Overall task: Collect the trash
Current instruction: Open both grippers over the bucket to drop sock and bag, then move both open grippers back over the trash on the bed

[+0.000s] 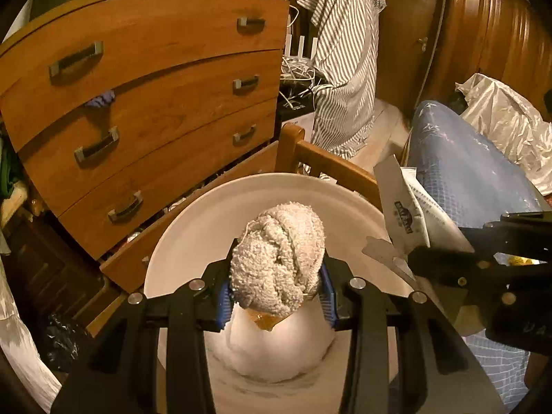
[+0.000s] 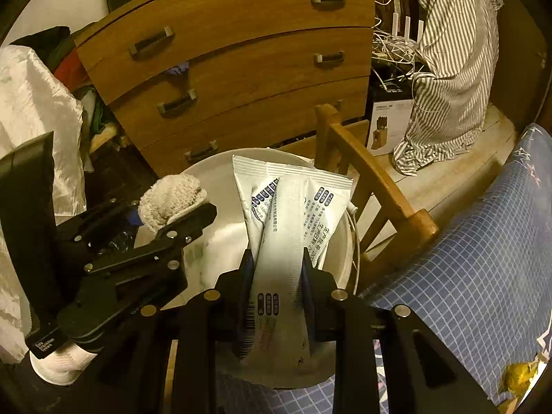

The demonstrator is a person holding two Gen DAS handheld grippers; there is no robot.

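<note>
My left gripper (image 1: 276,289) is shut on a balled-up off-white terry cloth (image 1: 279,258) and holds it over a round white bin (image 1: 193,227). White crumpled trash (image 1: 276,348) and a scrap of gold wrapper (image 1: 265,321) lie in the bin. My right gripper (image 2: 276,276) is shut on white printed plastic packets (image 2: 293,207) and holds them over the same bin (image 2: 214,172). In the left wrist view the packets (image 1: 410,207) and the right gripper (image 1: 448,265) come in from the right. In the right wrist view the left gripper (image 2: 165,227) with the cloth (image 2: 169,200) is at left.
A wooden chest of drawers (image 1: 145,103) stands behind the bin, its lowest drawer open. A wooden chair (image 2: 372,186) stands beside the bin. A blue checked bed cover (image 2: 465,258) is at right, with a gold wrapper (image 2: 521,379) on it. A striped shirt (image 1: 345,51) hangs behind.
</note>
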